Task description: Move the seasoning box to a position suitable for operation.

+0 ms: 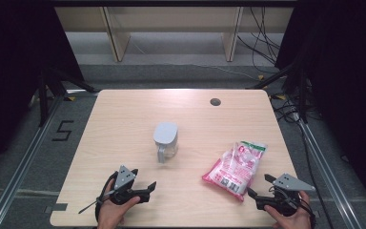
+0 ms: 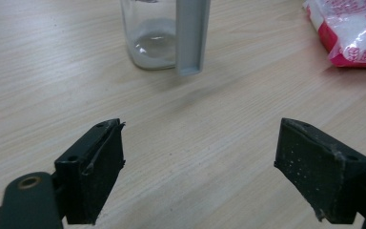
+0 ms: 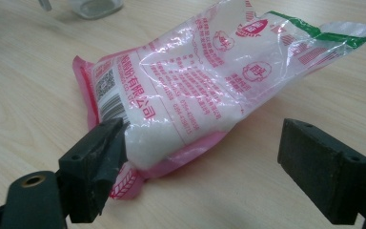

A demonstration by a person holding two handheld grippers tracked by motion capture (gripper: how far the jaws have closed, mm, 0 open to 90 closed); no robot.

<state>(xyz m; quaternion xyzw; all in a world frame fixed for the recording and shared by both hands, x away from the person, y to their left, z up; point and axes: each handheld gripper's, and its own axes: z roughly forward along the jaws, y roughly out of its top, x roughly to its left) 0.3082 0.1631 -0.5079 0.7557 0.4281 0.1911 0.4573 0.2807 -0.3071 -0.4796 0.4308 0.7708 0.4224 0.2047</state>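
Observation:
A clear jar with a grey lid and grey handle (image 1: pixel 165 140) stands upright at the table's middle; in the left gripper view the jar (image 2: pixel 155 33) is straight ahead, its handle facing me. A pink and white plastic bag of white grains (image 1: pixel 236 168) lies flat to its right. My left gripper (image 1: pixel 143 183) rests open near the front edge, pointing toward the jar, with nothing between its fingers; the left gripper (image 2: pixel 200 167) has bare table ahead of it. My right gripper (image 1: pixel 259 186) is open just off the bag's near corner. The bag (image 3: pixel 195 90) lies just ahead of the right gripper (image 3: pixel 200 167), apart from the pads.
The wooden table (image 1: pixel 124 119) has a round cable hole (image 1: pixel 215 101) at the back right. Black curtains and metal rails flank it, and cables lie on the floor at the right. A shelf frame stands behind.

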